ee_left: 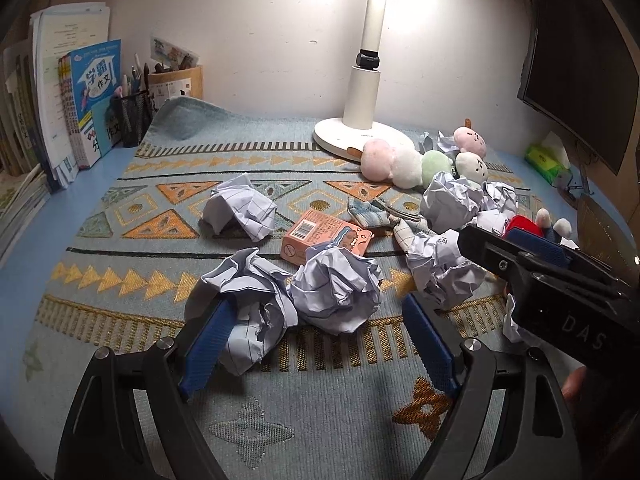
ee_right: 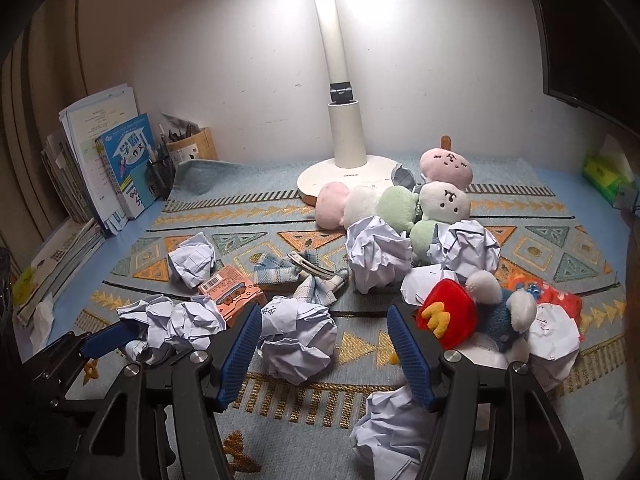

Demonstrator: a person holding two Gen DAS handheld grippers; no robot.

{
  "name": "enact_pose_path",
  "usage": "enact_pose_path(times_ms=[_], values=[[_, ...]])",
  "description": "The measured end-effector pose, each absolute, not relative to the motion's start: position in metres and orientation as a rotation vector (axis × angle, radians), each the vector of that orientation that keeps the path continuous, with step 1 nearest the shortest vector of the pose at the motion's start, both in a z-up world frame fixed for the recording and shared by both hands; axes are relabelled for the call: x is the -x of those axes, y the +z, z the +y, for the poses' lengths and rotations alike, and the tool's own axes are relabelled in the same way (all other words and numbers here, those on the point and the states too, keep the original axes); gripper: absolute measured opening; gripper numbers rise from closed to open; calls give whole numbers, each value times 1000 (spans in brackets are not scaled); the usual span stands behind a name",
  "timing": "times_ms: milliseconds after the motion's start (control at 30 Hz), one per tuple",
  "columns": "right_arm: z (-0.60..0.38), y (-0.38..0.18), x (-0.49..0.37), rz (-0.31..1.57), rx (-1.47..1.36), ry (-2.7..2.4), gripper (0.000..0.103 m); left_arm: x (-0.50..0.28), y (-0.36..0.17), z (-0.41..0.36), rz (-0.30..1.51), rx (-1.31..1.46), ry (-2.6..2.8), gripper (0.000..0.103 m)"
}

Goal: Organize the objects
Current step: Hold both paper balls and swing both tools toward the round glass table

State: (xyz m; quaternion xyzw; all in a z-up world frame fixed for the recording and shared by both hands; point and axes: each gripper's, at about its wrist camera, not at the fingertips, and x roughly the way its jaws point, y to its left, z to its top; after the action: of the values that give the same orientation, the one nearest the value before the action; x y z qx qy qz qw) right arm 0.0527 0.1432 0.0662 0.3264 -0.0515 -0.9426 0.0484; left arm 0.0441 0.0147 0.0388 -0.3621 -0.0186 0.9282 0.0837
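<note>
Several crumpled paper balls lie on a patterned rug [ee_left: 120,292]. My left gripper [ee_left: 318,344] is open low over the rug. Two paper balls [ee_left: 248,304] [ee_left: 336,288] sit between its tips; the left pad [ee_left: 208,344] touches one, while the right pad stands apart. My right gripper [ee_right: 326,350] is half closed around another paper ball [ee_right: 298,340]. That ball brushes its left pad [ee_right: 240,352]; a gap separates it from the right pad [ee_right: 412,352]. A pink box [ee_right: 232,294], a plaid cloth [ee_right: 288,274] and a red and blue plush [ee_right: 464,316] lie close by.
A white lamp base [ee_right: 352,178] stands at the back, with round pastel plush toys [ee_right: 384,204] in front of it. Books [ee_left: 92,100] and a mesh pen holder [ee_left: 130,116] line the left wall. A green tissue pack [ee_left: 546,160] and a monitor [ee_left: 580,80] are at right.
</note>
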Motion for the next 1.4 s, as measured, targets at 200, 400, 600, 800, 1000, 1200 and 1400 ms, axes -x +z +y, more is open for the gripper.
enact_pose_path(times_ms=[200,400,600,800,1000,1200,1400], values=[[143,63,-49,-172,-1028,-2836,65,-43,39,14,-61,1083,2767,84],[150,58,-38,-260,-1092,-2768,73,-37,37,7,-148,1087,2678,83],[154,66,-51,-331,-970,-2689,73,-41,41,11,-132,1043,2675,82],[147,47,-24,-318,-1206,-2644,73,-35,38,21,-67,1088,2639,82],[128,41,-11,-184,-1272,-2667,72,-24,35,34,97,1124,2712,82],[136,46,-14,-245,-1213,-2686,51,-26,31,44,183,1126,2691,47],[161,61,-34,-438,-1031,-2676,51,-31,38,29,58,1062,2711,44]])
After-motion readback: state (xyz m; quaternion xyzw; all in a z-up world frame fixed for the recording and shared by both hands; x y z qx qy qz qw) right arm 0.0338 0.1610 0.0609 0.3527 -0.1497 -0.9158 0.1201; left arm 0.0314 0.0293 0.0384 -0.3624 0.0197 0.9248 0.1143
